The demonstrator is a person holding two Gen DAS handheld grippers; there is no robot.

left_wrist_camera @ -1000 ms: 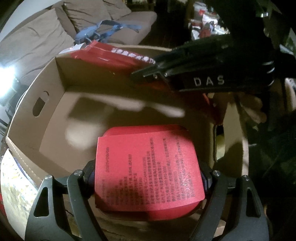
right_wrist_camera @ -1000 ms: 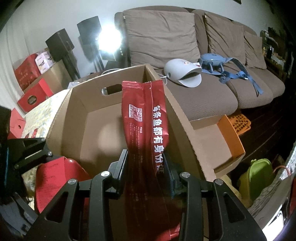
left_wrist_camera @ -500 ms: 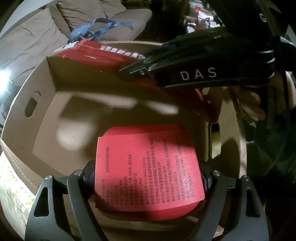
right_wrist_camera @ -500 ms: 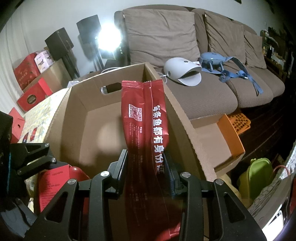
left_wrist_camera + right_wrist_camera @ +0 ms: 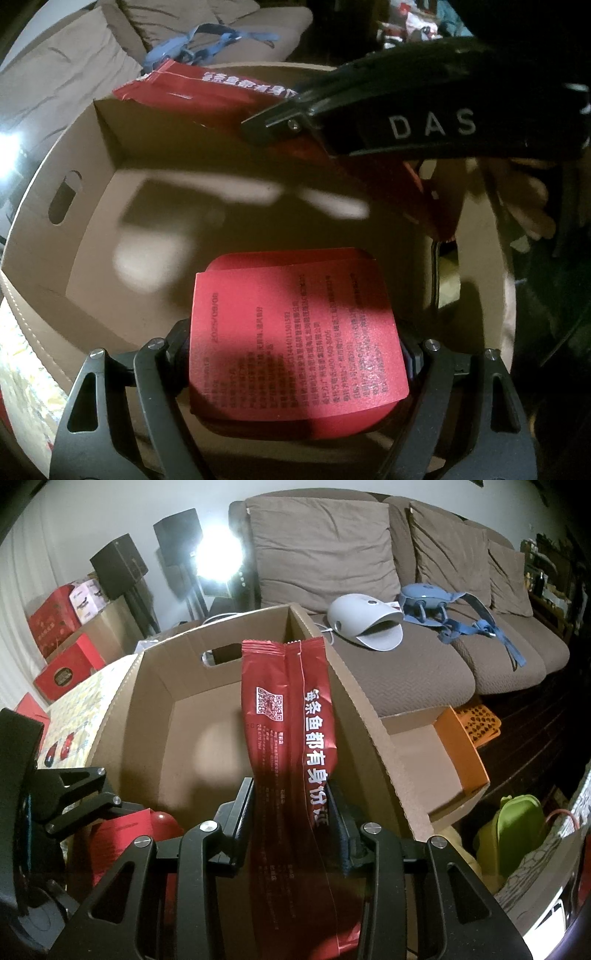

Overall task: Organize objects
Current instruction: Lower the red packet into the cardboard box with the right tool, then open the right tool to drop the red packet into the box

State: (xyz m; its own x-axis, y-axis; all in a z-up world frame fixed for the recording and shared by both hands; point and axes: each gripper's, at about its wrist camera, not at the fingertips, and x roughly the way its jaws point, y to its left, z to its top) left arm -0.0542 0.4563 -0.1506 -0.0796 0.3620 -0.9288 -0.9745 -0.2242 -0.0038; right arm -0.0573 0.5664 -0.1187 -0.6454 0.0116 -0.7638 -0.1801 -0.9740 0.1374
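The left tool [image 5: 295, 350] is gripping a rounded red box with a red printed paper label [image 5: 295, 343], its two fingers pressing on the box's sides. The box is hanging inside an open brown cardboard carton [image 5: 66, 229], low over the carton's floor; whether it is touching the floor cannot be told. The right tool [image 5: 291, 812] is clamping a long red foil snack packet with white lettering [image 5: 288, 716] around its middle. The packet is standing up beyond the fingers, over the carton's inner right wall, while its lower end is trailing below the tool. A brown fabric sofa [image 5: 424, 672] is sitting behind the carton.
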